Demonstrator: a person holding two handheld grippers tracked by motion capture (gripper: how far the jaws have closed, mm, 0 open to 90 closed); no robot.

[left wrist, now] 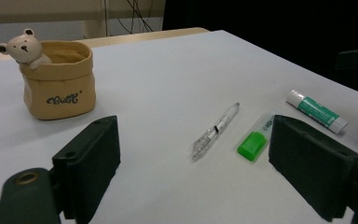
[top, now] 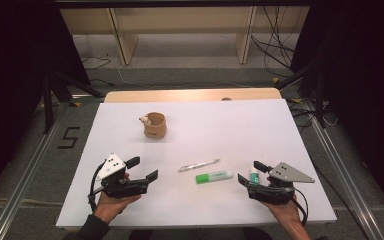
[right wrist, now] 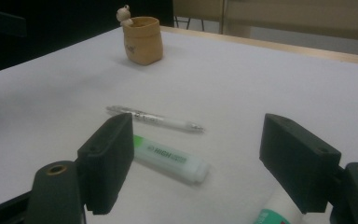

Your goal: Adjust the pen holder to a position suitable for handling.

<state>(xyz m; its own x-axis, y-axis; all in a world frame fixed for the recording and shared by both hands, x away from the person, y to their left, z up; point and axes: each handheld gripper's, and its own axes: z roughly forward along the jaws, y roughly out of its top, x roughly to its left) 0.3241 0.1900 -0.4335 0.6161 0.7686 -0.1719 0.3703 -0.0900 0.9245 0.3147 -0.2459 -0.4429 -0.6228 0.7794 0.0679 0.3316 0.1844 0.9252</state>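
A tan pot with a small bear figure on its rim stands at the back left of the white table. A clear pen and a green-capped highlighter lie side by side near the middle front. A white and green glue stick lies just right of them, between the jaws of my open right gripper. My left gripper is open and holds nothing, left of the pen. The left gripper view shows the pot, pen, highlighter and glue stick. In the right gripper view the highlighter lies ahead and the glue stick lies by the right jaw.
The table's wooden far edge shows beyond the white sheet. Behind it are a pale shelf unit and cables on the floor. Dark stand legs flank the table on both sides. A person's hands hold both grippers at the front edge.
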